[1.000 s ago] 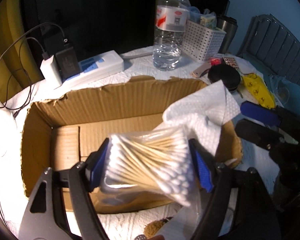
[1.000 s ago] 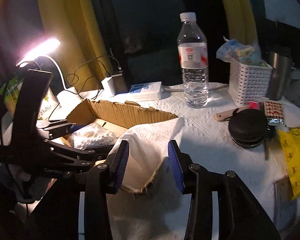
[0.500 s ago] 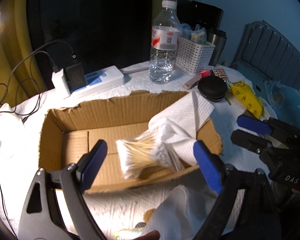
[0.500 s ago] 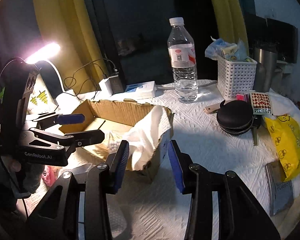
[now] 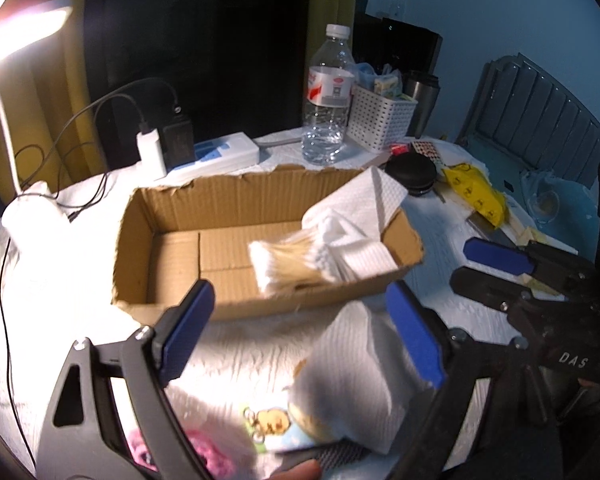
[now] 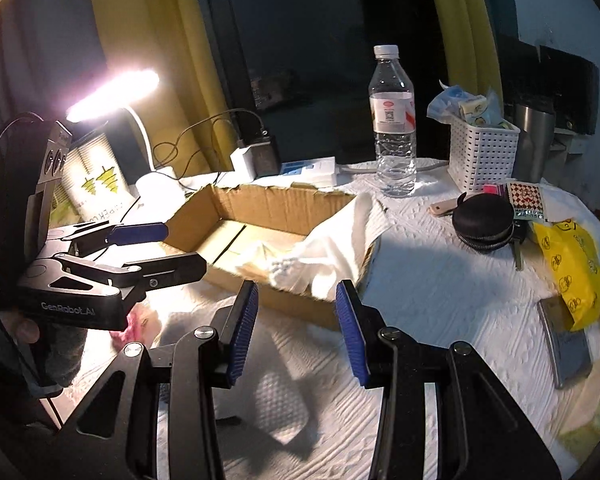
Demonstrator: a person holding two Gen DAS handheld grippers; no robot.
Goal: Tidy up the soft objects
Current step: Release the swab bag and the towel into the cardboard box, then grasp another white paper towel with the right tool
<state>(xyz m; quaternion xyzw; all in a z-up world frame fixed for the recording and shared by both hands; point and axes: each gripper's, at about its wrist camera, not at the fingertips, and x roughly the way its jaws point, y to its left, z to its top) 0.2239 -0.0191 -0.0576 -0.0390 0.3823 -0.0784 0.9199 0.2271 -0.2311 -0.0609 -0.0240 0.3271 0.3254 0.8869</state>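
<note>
An open cardboard box (image 5: 228, 204) (image 6: 276, 208) sits on the white-covered table. A bag of cotton swabs (image 5: 284, 266) lies inside it at the right end, beside a white paper towel (image 5: 360, 216) (image 6: 332, 240) that hangs over the right wall. My left gripper (image 5: 300, 328) is open and empty, just in front of the box's near wall; it shows in the right wrist view (image 6: 168, 246). My right gripper (image 6: 296, 328) is open and empty, near the box's right corner. A folded white tissue (image 5: 360, 380), a printed cloth (image 5: 276, 424) and a pink soft item (image 5: 204, 452) lie under the left gripper.
A water bottle (image 6: 392, 128), a white basket (image 6: 482, 152), a steel cup (image 6: 534, 140), a black round case (image 6: 484, 222) and a yellow bag (image 6: 572, 272) stand right of the box. A charger and power strip (image 5: 204, 152) are behind it. A lit lamp (image 6: 112, 92) is at the left.
My left gripper opened and let the cotton swab bag drop into the box, then drew back toward me. My right gripper also drew back from the paper towel.
</note>
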